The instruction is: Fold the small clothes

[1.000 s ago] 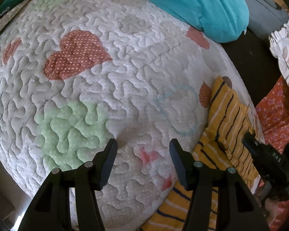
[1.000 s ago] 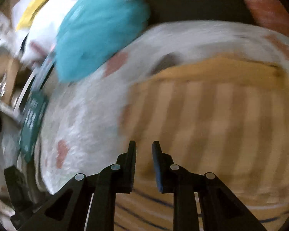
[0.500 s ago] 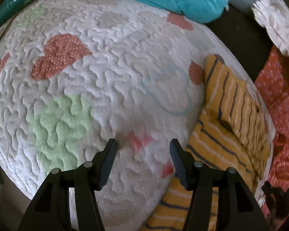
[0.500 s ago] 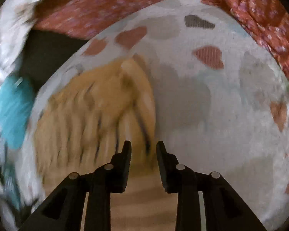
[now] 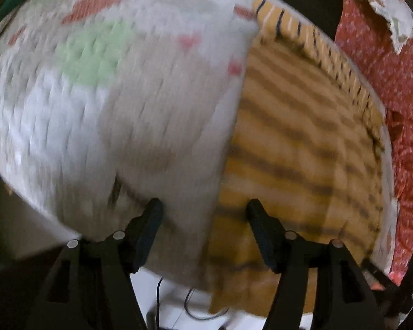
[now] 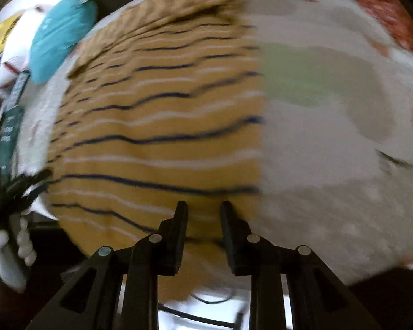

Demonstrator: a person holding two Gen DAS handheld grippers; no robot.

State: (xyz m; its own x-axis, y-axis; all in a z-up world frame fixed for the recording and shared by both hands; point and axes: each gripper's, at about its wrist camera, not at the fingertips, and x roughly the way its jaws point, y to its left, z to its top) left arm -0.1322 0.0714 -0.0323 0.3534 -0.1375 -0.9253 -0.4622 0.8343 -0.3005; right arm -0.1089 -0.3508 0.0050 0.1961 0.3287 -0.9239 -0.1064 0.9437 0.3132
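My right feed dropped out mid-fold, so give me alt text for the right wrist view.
The right gripper, fingers slightly apart and holding nothing, points at the near edge of a mustard-yellow garment with navy and white stripes spread on a white quilted mat with pastel patches. A teal fabric bundle lies beyond at upper left. The picture is motion-blurred.

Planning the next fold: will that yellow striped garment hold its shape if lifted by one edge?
Probably not. The yellow striped garment lies flat with wavy stripes, so it looks thin and floppy and would likely drape. It seems light. The quilted mat beneath looks textured, so sliding may drag.
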